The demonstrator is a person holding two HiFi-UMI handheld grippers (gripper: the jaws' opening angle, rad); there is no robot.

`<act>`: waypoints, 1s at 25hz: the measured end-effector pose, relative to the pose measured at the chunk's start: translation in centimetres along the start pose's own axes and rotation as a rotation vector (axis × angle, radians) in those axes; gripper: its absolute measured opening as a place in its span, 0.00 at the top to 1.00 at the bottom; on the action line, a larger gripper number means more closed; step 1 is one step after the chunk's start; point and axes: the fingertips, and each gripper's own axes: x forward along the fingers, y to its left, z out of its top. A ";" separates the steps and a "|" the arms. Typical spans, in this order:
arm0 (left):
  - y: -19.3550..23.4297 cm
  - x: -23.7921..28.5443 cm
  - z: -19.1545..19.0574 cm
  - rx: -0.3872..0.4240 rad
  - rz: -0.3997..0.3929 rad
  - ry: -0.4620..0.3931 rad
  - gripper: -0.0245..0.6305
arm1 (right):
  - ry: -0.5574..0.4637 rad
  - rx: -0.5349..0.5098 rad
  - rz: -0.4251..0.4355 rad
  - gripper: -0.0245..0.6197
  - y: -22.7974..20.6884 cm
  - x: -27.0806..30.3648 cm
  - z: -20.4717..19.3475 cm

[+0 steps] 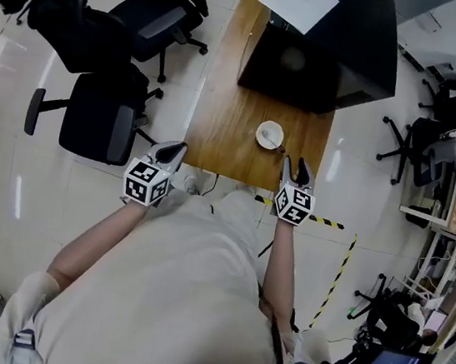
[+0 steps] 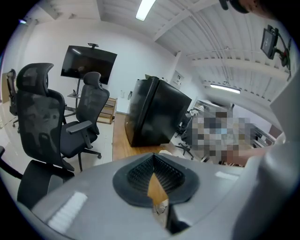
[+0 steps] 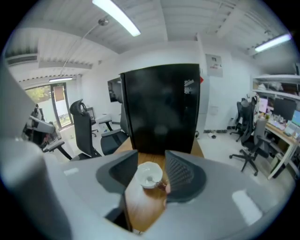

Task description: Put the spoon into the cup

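Standing on the wooden table (image 1: 223, 126), near its front edge, the white cup (image 1: 269, 132) is upright and holds the spoon (image 1: 277, 143). The spoon's bowl lies inside the cup, and its handle leans over the rim toward the right gripper's side. Neither gripper touches the cup or the spoon.

Right gripper (image 3: 151, 157): the jaws stand apart with nothing between the pads. In the right gripper view the cup appears through the gap, but it sits on the table beyond the fingertips. In the head view this gripper hangs at the table's front edge, just short of the cup, with its marker cube toward the person.

Left gripper (image 2: 153, 160): the ribbed pads meet at the tips and grip nothing; only a thin wedge of table surface shows behind them. In the head view it is off the table's front left corner, well apart from the cup.

A large black cabinet (image 1: 330, 57) takes up the far end of the table, and a sheet of paper (image 1: 299, 2) lies on top of it. Black office chairs (image 1: 95, 112) stand on the floor to the table's left. Yellow-and-black tape (image 1: 327, 222) marks the floor by the front edge.
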 end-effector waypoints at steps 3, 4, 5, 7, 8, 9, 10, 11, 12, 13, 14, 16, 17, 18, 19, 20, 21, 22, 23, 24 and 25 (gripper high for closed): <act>-0.1 0.2 0.0 0.025 0.003 0.005 0.96 | -0.061 0.034 0.003 0.68 -0.4 -2.1 0.7; -0.3 0.3 0.2 0.026 0.008 0.001 0.96 | -0.075 0.035 0.008 0.69 -0.6 -2.8 0.8; -0.7 0.3 0.4 0.024 0.012 -0.006 0.96 | -0.087 0.034 0.012 0.69 -0.9 -3.4 0.8; -1.6 0.1 0.6 0.020 0.022 -0.019 0.96 | -0.107 0.043 0.015 0.70 -1.7 -4.6 0.7; -1.9 0.1 0.7 0.014 0.030 -0.026 0.96 | -0.116 0.053 0.016 0.71 -2.2 -5.1 0.5; -2.2 0.0 0.8 0.005 0.042 -0.033 0.96 | -0.124 0.064 0.017 0.71 -2.6 -5.5 0.3; -2.4 -0.1 0.9 -0.006 0.056 -0.041 0.96 | -0.131 0.075 0.020 0.72 -3.0 -5.9 0.1; -2.7 -0.2 1.0 -0.015 0.072 -0.050 0.96 | -0.136 0.083 0.027 0.72 -3.3 -6.4 -0.2; -3.1 -0.4 1.1 -0.022 0.085 -0.059 0.96 | -0.141 0.089 0.038 0.72 -3.6 -7.0 -0.4; -3.8 -0.6 1.2 -0.025 0.096 -0.066 0.96 | -0.147 0.092 0.053 0.72 -3.8 -7.7 -0.7; -4.7 -0.8 1.2 -0.023 0.105 -0.073 0.96 | -0.155 0.092 0.070 0.72 -4.1 -8.6 -0.9; -6.7 -1.1 1.0 -0.010 0.115 -0.079 0.96 | -0.177 0.094 0.108 0.73 -4.7 -10.5 -1.4; -7.7 -1.2 0.7 -0.002 0.119 -0.079 0.96 | -0.188 0.098 0.127 0.73 -5.1 -11.5 -1.6; -8.9 -1.3 0.4 0.004 0.120 -0.078 0.96 | -0.196 0.105 0.145 0.73 -5.5 -12.5 -2.0; -10.2 -1.5 0.0 0.008 0.119 -0.077 0.96 | -0.204 0.111 0.158 0.74 -5.9 -13.5 -2.5; -11.6 -1.7 -0.4 0.013 0.116 -0.079 0.96 | -0.213 0.117 0.166 0.74 -6.5 -14.6 -2.9; -13.1 -2.1 -0.8 0.018 0.112 -0.083 0.96 | -0.221 0.121 0.169 0.75 -7.2 -15.6 -3.2; -14.5 -2.5 -1.1 0.023 0.108 -0.088 0.96 | -0.230 0.128 0.169 0.75 -7.8 -16.6 -3.6; -15.7 -2.9 -1.5 0.027 0.108 -0.092 0.96 | -0.238 0.138 0.170 0.75 -8.3 -17.4 -3.9; -16.8 -3.2 -1.9 0.029 0.110 -0.095 0.96 | -0.245 0.151 0.174 0.75 -8.8 -18.3 -4.1; -17.9 -3.5 -2.4 0.030 0.114 -0.097 0.96 | -0.253 0.165 0.181 0.75 -9.2 -19.3 -4.2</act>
